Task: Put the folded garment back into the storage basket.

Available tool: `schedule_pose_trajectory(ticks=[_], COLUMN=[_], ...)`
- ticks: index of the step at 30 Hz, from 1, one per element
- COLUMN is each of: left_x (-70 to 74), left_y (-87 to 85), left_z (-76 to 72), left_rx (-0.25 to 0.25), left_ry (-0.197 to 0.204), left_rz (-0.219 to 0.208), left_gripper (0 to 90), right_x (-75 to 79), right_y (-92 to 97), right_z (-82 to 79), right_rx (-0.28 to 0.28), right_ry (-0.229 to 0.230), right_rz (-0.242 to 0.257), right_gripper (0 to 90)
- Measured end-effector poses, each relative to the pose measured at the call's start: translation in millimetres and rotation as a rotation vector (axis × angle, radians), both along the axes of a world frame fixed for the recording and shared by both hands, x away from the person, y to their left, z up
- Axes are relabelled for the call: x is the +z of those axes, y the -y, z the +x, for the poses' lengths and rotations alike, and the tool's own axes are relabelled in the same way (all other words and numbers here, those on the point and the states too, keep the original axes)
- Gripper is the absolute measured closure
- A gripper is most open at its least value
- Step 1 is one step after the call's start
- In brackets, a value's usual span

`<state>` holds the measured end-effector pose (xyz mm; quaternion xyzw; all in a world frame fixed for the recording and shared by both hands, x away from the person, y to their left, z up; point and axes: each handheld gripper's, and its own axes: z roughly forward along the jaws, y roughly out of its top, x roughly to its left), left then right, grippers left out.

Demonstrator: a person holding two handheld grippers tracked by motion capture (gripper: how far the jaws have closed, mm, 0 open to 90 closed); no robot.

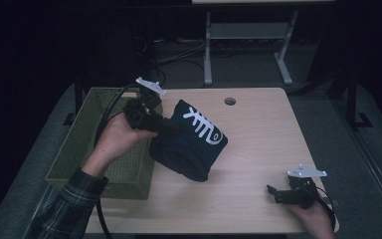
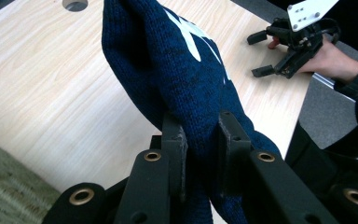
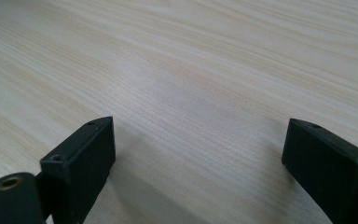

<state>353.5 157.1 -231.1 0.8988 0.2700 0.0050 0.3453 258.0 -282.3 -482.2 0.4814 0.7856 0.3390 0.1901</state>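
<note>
My left gripper (image 2: 201, 140) clamps the sweater (image 1: 191, 139) beside the basket (image 1: 79, 149); my right gripper (image 3: 198, 154) rests spread, empty

A dim lab or office: bare wooden desk (image 1: 258, 144) with cable hole (image 1: 230, 101), grey carpet (image 1: 323, 114), metal table legs (image 1: 283, 59).

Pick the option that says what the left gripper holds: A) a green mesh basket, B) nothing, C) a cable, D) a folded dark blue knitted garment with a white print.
D: the left gripper is clamped on the folded dark blue knitted garment, lifting it.
</note>
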Motion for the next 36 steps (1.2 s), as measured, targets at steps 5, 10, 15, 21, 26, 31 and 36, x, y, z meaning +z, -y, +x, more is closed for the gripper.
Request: schedule_pose_trajectory(ticks=[5,10,15,21,26,31,36], left_x=[16.5,32.0,40.5,48.6,56.0,61.1,63.8], left_y=[-13.3,-26.9,-40.2,-57.1,-72.4,-89.0,-106.6], left_z=[-3.0,-6.1,-8.1,-11.1,-14.5,-17.8,-20.5], left_rx=[0.018,0.046,0.071,0.093,0.121,0.152,0.19], left_ry=[0.021,0.039,0.047,0.051,0.061,0.068,0.073], left_rz=[0.023,0.024,0.023,0.021,0.004,0.002,-0.004], left_gripper=[76.1,76.1,76.1,76.1,76.1,76.1,76.1], right_x=[-0.1,0.0,0.0,-0.1,-0.1,-0.1,-0.1], right_y=[0.0,-0.1,-0.1,0.1,0.0,0.0,0.0], right_z=[0.1,0.0,0.0,0.1,0.1,0.1,0.1], right_rx=[-0.003,-0.005,-0.006,-0.008,-0.009,-0.009,-0.009], right_ry=[0.001,0.0,-0.001,0.001,0.0,0.0,0.0], right_rz=[0.0,0.003,0.003,0.002,0.003,0.003,0.003], right_gripper=[9.3,9.3,9.3,9.3,9.3,9.3,9.3])
